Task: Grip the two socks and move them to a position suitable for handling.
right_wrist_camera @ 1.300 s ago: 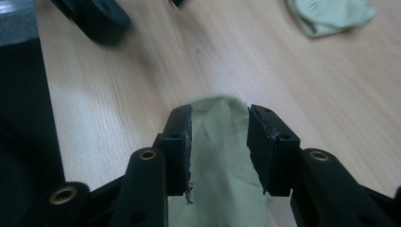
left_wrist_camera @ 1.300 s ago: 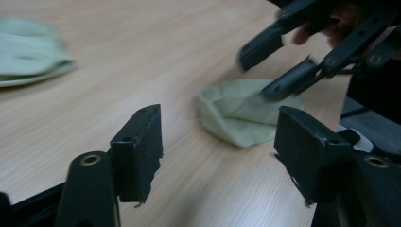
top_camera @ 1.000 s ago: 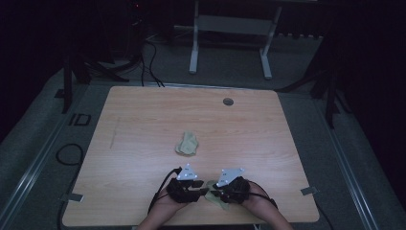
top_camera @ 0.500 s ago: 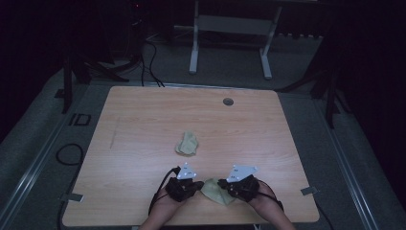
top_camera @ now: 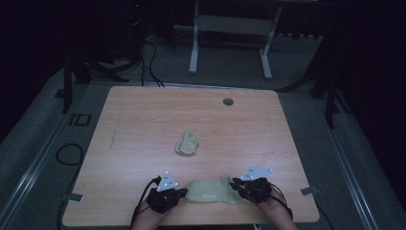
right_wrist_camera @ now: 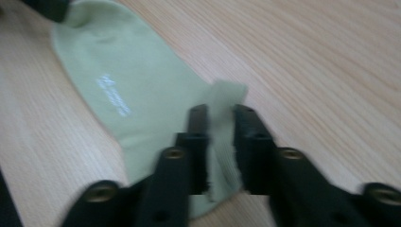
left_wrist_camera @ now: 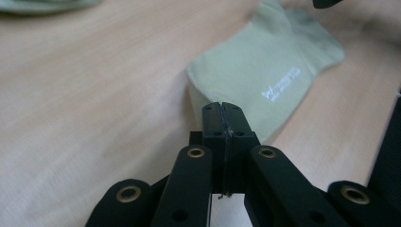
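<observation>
Socks are the work at hand: a pale green knitted sock (top_camera: 210,190) lies flat and stretched along the near edge of the desk (top_camera: 143,124), between the two tools. Its fabric looks soft and matte, with a small white printed logo on the side (unreadable at this size). The left tool (top_camera: 181,192) has its black jaws pressed together on the sock's edge; in the left gripper view the cloth (left_wrist_camera: 265,71) folds up just where it meets the closed tips (left_wrist_camera: 222,111). The right tool (top_camera: 234,183) stands at the sock's other end, its jaws having just been opening; in the right gripper view a thin strip of the green cloth (right_wrist_camera: 142,80) still stands between the parted, hard plastic fingers (right_wrist_camera: 197,124). A second sock (top_camera: 186,143), crumpled into a lumpy bundle, sits well apart near the desk's middle. The desk is smooth light wood-grain laminate with rounded corners and a round dark grommet (top_camera: 228,101) near its far edge.
</observation>
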`<move>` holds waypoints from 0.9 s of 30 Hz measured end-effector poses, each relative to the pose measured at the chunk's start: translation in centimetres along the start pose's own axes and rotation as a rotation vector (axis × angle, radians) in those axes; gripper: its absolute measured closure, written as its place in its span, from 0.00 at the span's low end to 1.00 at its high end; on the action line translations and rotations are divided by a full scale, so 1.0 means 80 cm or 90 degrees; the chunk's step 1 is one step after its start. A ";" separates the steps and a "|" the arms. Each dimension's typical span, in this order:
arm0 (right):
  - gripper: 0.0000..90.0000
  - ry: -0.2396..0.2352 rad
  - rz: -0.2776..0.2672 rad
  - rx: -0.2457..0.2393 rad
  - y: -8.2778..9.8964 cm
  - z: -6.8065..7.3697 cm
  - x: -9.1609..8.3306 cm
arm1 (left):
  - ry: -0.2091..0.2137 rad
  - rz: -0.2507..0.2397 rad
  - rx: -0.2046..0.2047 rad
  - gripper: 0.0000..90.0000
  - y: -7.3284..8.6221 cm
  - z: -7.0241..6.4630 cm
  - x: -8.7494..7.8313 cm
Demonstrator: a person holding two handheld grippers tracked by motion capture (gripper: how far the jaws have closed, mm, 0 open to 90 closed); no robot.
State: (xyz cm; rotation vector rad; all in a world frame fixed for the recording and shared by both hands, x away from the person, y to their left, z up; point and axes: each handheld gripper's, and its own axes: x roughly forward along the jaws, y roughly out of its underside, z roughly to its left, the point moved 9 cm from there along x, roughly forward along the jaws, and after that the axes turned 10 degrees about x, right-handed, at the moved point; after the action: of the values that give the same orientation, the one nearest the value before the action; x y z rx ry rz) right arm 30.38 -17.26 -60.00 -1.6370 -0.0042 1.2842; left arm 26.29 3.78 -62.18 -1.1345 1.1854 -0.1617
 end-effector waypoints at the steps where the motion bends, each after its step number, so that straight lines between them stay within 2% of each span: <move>1: 0.78 0.005 0.002 0.004 0.002 -0.002 0.001 | 0.006 0.005 -0.005 0.99 0.002 -0.001 -0.001; 3: 0.79 0.010 0.001 0.012 0.004 -0.007 -0.002 | -0.010 -0.010 -0.011 0.80 0.000 0.002 -0.008; 4: 0.81 0.010 -0.002 0.014 0.003 -0.007 -0.003 | -0.026 -0.016 -0.013 0.74 -0.002 0.006 -0.013; 5: 0.84 0.012 -0.006 0.013 0.002 -0.008 -0.006 | -0.038 -0.030 -0.016 0.71 -0.007 0.010 -0.018; 7: 0.91 0.013 -0.012 0.002 -0.002 -0.006 -0.009 | -0.045 -0.049 -0.020 0.70 -0.015 0.013 -0.025; 9: 0.97 0.009 -0.013 -0.015 -0.008 0.000 -0.011 | -0.040 -0.062 0.003 0.83 -0.025 0.007 -0.029; 11: 0.99 0.002 -0.013 -0.022 -0.012 0.005 -0.009 | -0.025 -0.057 0.028 0.94 -0.033 -0.004 -0.025; 14: 0.99 -0.007 -0.006 -0.041 -0.018 0.013 0.002 | -0.014 -0.028 0.056 0.99 -0.037 -0.015 -0.005; 18: 0.99 -0.013 0.018 -0.047 -0.015 0.013 0.026 | -0.011 0.002 0.050 0.99 -0.032 -0.011 0.020; 21: 0.97 0.005 0.046 -0.037 -0.005 0.003 0.041 | -0.017 0.016 0.040 0.99 -0.027 -0.004 0.029; 23: 0.94 -0.004 0.037 -0.015 -0.002 0.000 0.042 | -0.024 0.023 0.037 0.99 -0.023 0.002 0.032; 27: 0.93 0.015 0.034 0.005 0.006 -0.006 0.034 | -0.034 0.027 0.021 0.99 -0.014 0.014 0.032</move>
State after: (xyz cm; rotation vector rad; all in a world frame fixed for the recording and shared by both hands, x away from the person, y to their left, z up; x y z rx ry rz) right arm 31.60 -16.38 -62.32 -1.6556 0.0591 1.3026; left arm 28.74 2.31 -63.07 -1.0776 1.1539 -0.1172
